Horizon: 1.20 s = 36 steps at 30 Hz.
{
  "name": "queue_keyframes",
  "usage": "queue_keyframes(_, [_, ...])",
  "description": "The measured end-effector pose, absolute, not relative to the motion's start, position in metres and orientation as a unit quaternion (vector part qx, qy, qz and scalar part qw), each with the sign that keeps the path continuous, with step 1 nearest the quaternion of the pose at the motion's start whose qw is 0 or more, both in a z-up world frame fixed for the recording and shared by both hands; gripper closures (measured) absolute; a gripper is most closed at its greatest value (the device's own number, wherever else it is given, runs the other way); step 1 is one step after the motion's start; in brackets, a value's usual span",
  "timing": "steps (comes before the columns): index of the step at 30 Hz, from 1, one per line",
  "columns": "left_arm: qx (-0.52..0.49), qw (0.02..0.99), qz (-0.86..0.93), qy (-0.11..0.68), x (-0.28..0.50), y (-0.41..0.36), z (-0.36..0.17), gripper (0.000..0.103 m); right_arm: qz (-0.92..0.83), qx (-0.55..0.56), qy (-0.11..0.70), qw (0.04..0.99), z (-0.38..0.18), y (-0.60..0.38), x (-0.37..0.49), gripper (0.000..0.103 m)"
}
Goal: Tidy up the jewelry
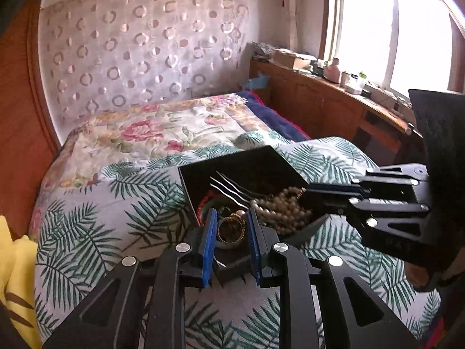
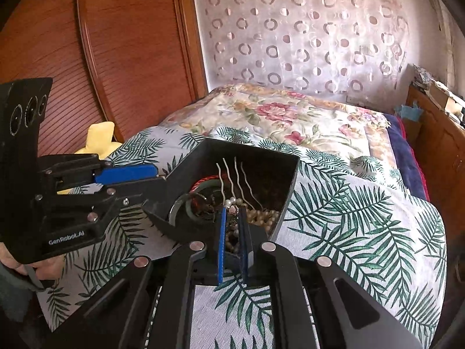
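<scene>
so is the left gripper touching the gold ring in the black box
Cannot tell: in the left wrist view the gold ring sits between the left gripper fingers, but no contact or gap shows plainly.

A bed (image 1: 87,232) under a palm-leaf cover carries an open black jewelry box (image 2: 247,157), a floral quilt (image 1: 162,128) behind it, a yellow cloth (image 2: 98,139) at the side.

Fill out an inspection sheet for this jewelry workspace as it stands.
Surface: bed with palm-leaf cover; floral quilt behind.
Job's things: open black box holding a pearl strand, silver hair fork, red cord bangle, gold ring.
Clutter: yellow cloth at the bed edge.
Grippers: left gripper astride the gold ring, contact unclear; right gripper narrowly open over the box.
Cables: nothing seen.
Surroundings: patterned curtain, window, cluttered wooden ledge.
</scene>
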<state>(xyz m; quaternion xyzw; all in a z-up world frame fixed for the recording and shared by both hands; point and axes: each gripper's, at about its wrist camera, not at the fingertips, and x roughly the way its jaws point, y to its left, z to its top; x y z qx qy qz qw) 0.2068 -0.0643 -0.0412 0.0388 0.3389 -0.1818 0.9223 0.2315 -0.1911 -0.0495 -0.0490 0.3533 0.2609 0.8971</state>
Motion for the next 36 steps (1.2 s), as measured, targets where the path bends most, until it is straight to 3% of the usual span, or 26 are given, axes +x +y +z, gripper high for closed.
queue_keyframes(2, [0.036, 0.924, -0.179, 0.337, 0.21, -0.063, -0.041, 0.081, 0.258, -0.047, 0.352, 0.898, -0.05, -0.193, 0.231, 0.078])
queue_keyframes(6, [0.033, 0.926, -0.175, 0.333, 0.211, -0.062, -0.039, 0.069, 0.253, -0.047, 0.351, 0.9, -0.05, -0.196, 0.231, 0.077])
queue_keyframes(11, [0.032, 0.936, -0.157, 0.314, 0.202, -0.057, -0.032, 0.036, 0.236, -0.037, 0.329, 0.914, -0.039, -0.205, 0.217, 0.075])
queue_keyframes(12, [0.031, 0.939, -0.151, 0.308, 0.197, -0.056, -0.029, 0.026, 0.231, -0.037, 0.322, 0.917, -0.037, -0.206, 0.211, 0.069])
queue_keyframes(16, [0.03, 0.949, -0.133, 0.286, 0.179, -0.05, -0.019, 0.008, 0.216, -0.033, 0.288, 0.932, -0.021, -0.214, 0.188, 0.057])
queue_keyframes(21, [0.022, 0.958, -0.12, 0.261, 0.151, -0.044, -0.005, 0.008, 0.2, -0.022, 0.252, 0.947, -0.004, -0.221, 0.162, 0.031])
queue_keyframes(23, [0.014, 0.958, -0.121, 0.258, 0.143, -0.04, -0.002, 0.008, 0.197, -0.014, 0.241, 0.95, 0.001, -0.225, 0.153, 0.026])
queue_keyframes(27, [0.01, 0.96, -0.113, 0.256, 0.127, -0.034, -0.001, 0.008, 0.183, 0.007, 0.219, 0.958, 0.007, -0.234, 0.132, 0.007])
queue_keyframes(36, [0.01, 0.966, -0.071, 0.248, 0.096, -0.017, 0.0, 0.008, 0.145, 0.012, 0.212, 0.966, 0.002, -0.242, 0.106, 0.003])
